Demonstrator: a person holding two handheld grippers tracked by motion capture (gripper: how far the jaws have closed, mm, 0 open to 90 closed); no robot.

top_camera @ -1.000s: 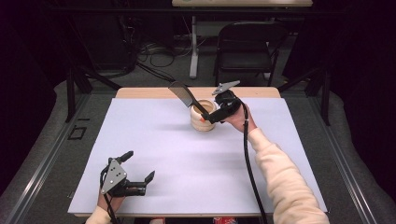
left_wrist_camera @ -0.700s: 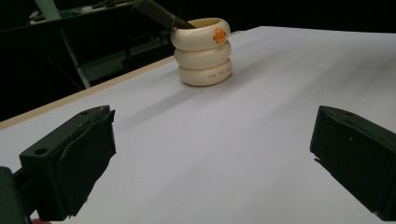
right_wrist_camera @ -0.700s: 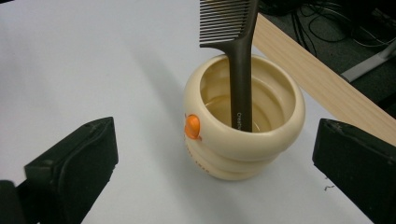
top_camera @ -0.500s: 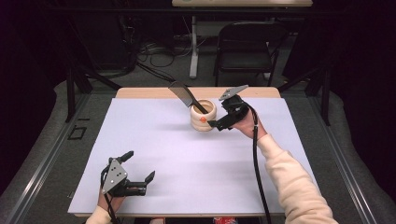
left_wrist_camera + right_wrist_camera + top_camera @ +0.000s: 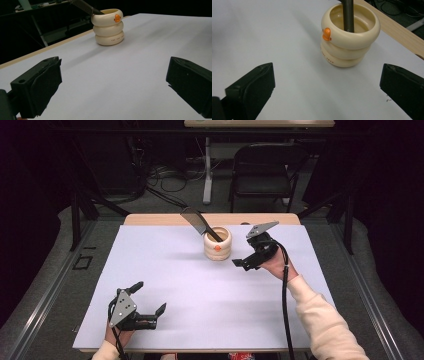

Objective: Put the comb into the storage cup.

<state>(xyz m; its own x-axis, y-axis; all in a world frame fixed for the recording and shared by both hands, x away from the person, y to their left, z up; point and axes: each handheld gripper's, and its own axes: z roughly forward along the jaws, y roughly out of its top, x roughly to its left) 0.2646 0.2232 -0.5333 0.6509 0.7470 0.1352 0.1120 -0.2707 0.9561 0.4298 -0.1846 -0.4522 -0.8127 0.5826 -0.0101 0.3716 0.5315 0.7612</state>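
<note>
A cream ringed holder (image 5: 218, 244) with an orange spot stands upright near the table's far middle. A black spatula (image 5: 199, 223) leans in it, blade up and to the left. The holder (image 5: 349, 37) lies just ahead of my right gripper (image 5: 246, 262), which is open and empty a little to its right. My left gripper (image 5: 148, 303) rests open near the front left edge, far from the holder (image 5: 108, 27). The spatula's handle (image 5: 348, 15) rises out of the cup.
A white sheet (image 5: 210, 310) covers the wooden table, whose bare far edge (image 5: 160, 219) shows behind it. A black folding chair (image 5: 265, 175) and cables stand on the floor beyond the table.
My right gripper has drawn back to the right, away from the holder, and its jaws are now apart and empty. The spatula stays in the holder. The left gripper has not moved.
</note>
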